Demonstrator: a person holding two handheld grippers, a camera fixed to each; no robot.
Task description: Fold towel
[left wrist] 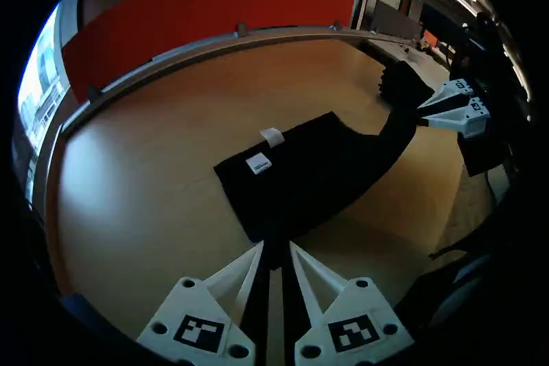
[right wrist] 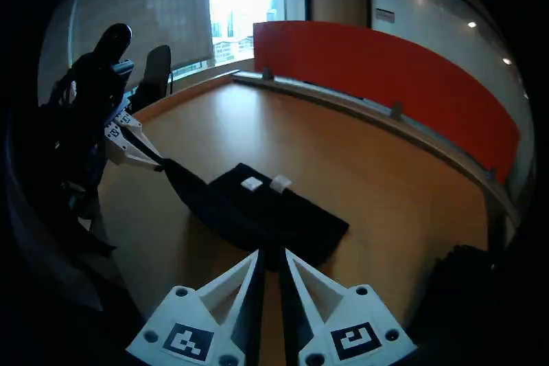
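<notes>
A black towel (left wrist: 309, 167) with two white tags (left wrist: 259, 163) lies partly folded on the wooden table (left wrist: 158, 180). In the left gripper view my left gripper (left wrist: 276, 248) is shut on the towel's near edge, which runs up between the fingers. My right gripper (left wrist: 421, 110) pinches the far corner and holds it lifted off the table. From the right gripper view, the right gripper (right wrist: 272, 254) is shut on the towel (right wrist: 274, 218). There the left gripper (right wrist: 160, 163) grips the raised strip at the left.
A red partition (left wrist: 206, 9) and a metal rail (left wrist: 206, 50) run along the table's far side. A dark bundle (right wrist: 466, 270) lies on the table near the right gripper. Office chairs (right wrist: 154, 71) stand by the window (right wrist: 240, 5). A person (right wrist: 62, 160) stands at the left.
</notes>
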